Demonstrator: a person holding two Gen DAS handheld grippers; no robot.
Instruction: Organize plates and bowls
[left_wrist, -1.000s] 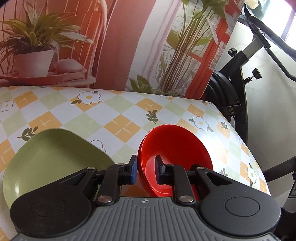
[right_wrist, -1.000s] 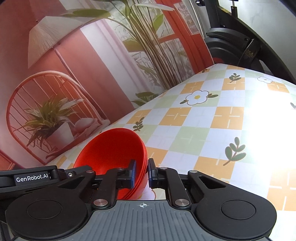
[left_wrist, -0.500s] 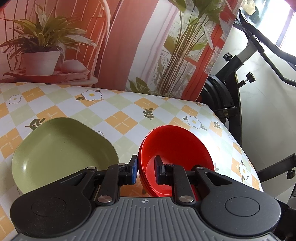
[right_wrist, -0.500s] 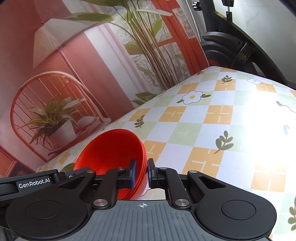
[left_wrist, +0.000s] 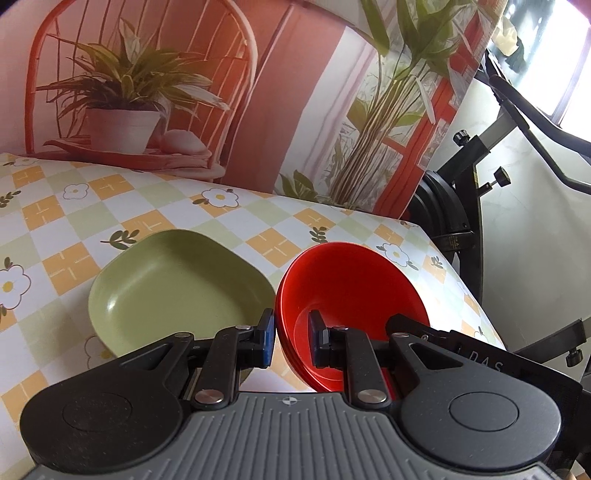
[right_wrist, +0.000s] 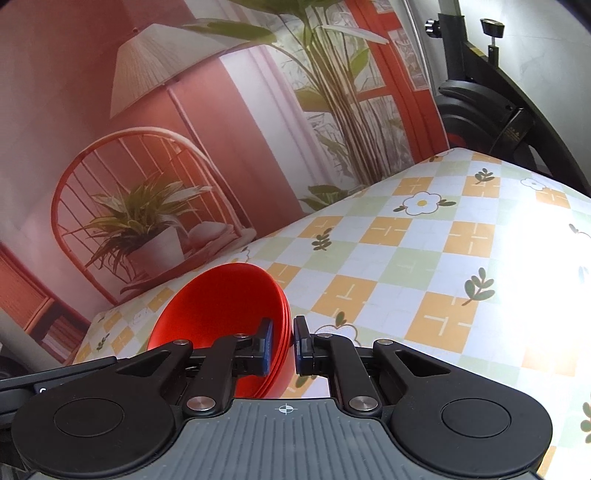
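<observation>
Left wrist view: the left tongs (left_wrist: 291, 341) are clamped on the near left rim of the red bowl stack (left_wrist: 351, 295), one finger outside and one inside, holding it tilted above the checked tabletop (left_wrist: 155, 221) just beside the green square plate (left_wrist: 177, 284), probably to keep bowls and plates in separate groups. Right wrist view: the right tongs (right_wrist: 283, 347) are clamped on the opposite rim of the same red bowl stack (right_wrist: 221, 306), where several nested rims show; the two-sided grip likely keeps the nested bowls from slipping apart.

Printed plant backdrop (left_wrist: 303, 110) behind the checkered tablecloth (right_wrist: 424, 258), exercise bike (left_wrist: 480, 177) beside
</observation>
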